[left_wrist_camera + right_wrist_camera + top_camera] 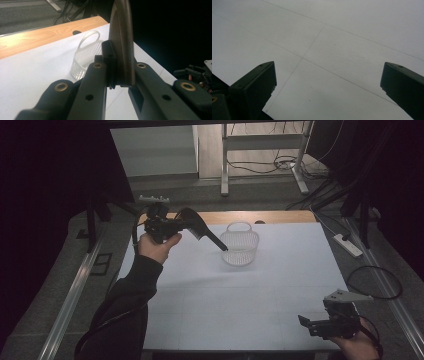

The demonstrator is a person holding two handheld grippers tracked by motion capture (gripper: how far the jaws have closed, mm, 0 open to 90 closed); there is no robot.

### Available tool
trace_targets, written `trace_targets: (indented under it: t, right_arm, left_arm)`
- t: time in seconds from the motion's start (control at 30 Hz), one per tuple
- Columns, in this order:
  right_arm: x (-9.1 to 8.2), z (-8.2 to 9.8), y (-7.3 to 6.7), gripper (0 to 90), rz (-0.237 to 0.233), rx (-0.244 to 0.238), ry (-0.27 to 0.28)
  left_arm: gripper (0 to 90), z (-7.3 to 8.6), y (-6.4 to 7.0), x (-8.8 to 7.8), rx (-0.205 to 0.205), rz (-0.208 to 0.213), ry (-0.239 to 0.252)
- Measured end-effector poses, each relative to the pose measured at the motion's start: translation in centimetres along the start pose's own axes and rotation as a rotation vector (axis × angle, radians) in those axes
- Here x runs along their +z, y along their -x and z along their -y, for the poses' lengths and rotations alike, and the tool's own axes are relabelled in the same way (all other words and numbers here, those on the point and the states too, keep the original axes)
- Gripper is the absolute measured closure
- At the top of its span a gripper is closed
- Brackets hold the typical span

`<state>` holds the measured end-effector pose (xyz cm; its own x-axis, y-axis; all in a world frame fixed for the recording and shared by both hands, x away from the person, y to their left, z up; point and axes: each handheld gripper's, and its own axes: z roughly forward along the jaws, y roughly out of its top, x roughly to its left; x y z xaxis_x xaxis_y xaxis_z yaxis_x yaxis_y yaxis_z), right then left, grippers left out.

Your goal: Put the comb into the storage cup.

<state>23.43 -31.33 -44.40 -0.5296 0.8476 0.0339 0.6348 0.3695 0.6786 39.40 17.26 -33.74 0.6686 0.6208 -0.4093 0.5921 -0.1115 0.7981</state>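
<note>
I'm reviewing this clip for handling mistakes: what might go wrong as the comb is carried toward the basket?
The left gripper pinches the black comb near one end, so the long free end could swing or twist loose. That tip hangs right at the rim of the light basket, which might tip or slide if nudged. The right gripper rests far off, jaws open, so nothing steadies the basket.

Black claw (120, 75), brass screws, dark sleeve (131, 290)
</note>
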Motion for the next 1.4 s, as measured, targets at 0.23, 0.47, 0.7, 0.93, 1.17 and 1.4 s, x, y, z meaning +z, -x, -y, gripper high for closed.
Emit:
trace_targets:
  t: [0.23, 0.47, 0.7, 0.93, 1.17, 1.4]
  right_arm:
    - [0.0, 0.0, 0.0, 0.9, -0.001, 0.000, -0.001]
    - [0.0, 0.0, 0.1, 0.9, -0.003, 0.002, -0.001]
    - [0.1, 0.0, 0.0, 1.1, -0.005, 0.000, -0.007]
    - [0.1, 0.0, 0.0, 1.3, -0.008, -0.007, -0.013]
    - [0.1, 0.0, 0.0, 1.4, -0.008, -0.009, -0.015]
    - [0.1, 0.0, 0.0, 1.4, -0.008, -0.010, -0.014]
  left_arm:
    - [86.6, -0.4, -0.1, 0.5, -0.001, -0.008, 0.001]
    - [86.5, -0.9, -0.3, 1.2, 0.003, -0.021, 0.005]
    - [86.5, -1.3, -0.4, 2.2, 0.005, -0.028, 0.000]
    - [86.6, -1.5, -0.6, 3.1, -0.002, -0.034, 0.003]
    - [86.6, -1.6, -0.8, 4.1, -0.004, -0.037, 0.005]
    - [86.5, -1.9, -0.7, 5.4, 0.006, -0.037, 0.010]
